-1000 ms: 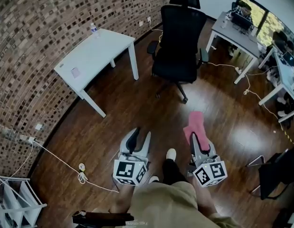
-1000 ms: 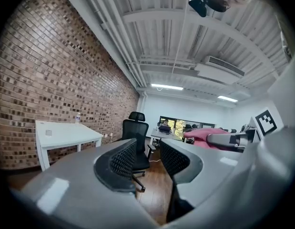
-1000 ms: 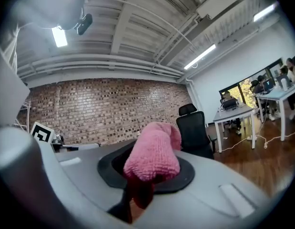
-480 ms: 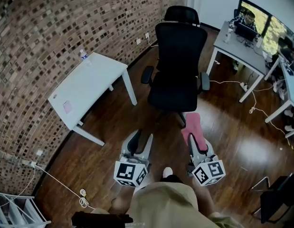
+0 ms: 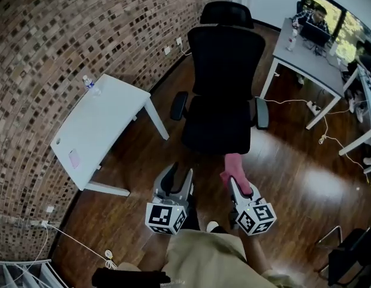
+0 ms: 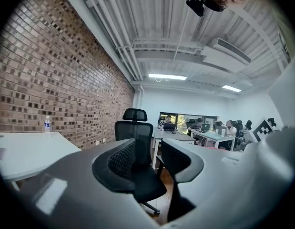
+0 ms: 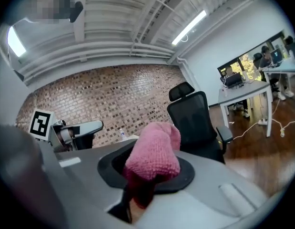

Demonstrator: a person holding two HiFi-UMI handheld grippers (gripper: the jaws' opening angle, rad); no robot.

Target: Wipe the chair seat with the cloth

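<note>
A black office chair (image 5: 220, 83) with a headrest stands in the middle of the head view, its seat (image 5: 216, 126) facing me. My right gripper (image 5: 235, 180) is shut on a pink cloth (image 5: 234, 165) whose end hangs just short of the seat's front edge. In the right gripper view the pink cloth (image 7: 154, 154) bulges out between the jaws, with the chair (image 7: 197, 123) behind it. My left gripper (image 5: 176, 182) is open and empty, a little nearer me than the seat. The chair (image 6: 136, 147) shows between its jaws in the left gripper view.
A white table (image 5: 101, 128) with a small bottle (image 5: 87, 83) stands along the brick wall at the left. Grey desks (image 5: 311, 56) with monitors and seated people fill the right. Cables (image 5: 329, 134) trail over the dark wood floor. My leg and shoe (image 5: 214, 227) are below.
I have walked toward the chair, which is now closer and more central. Both grippers kept their pose, the right still holding the cloth, now almost at the seat's front edge.
</note>
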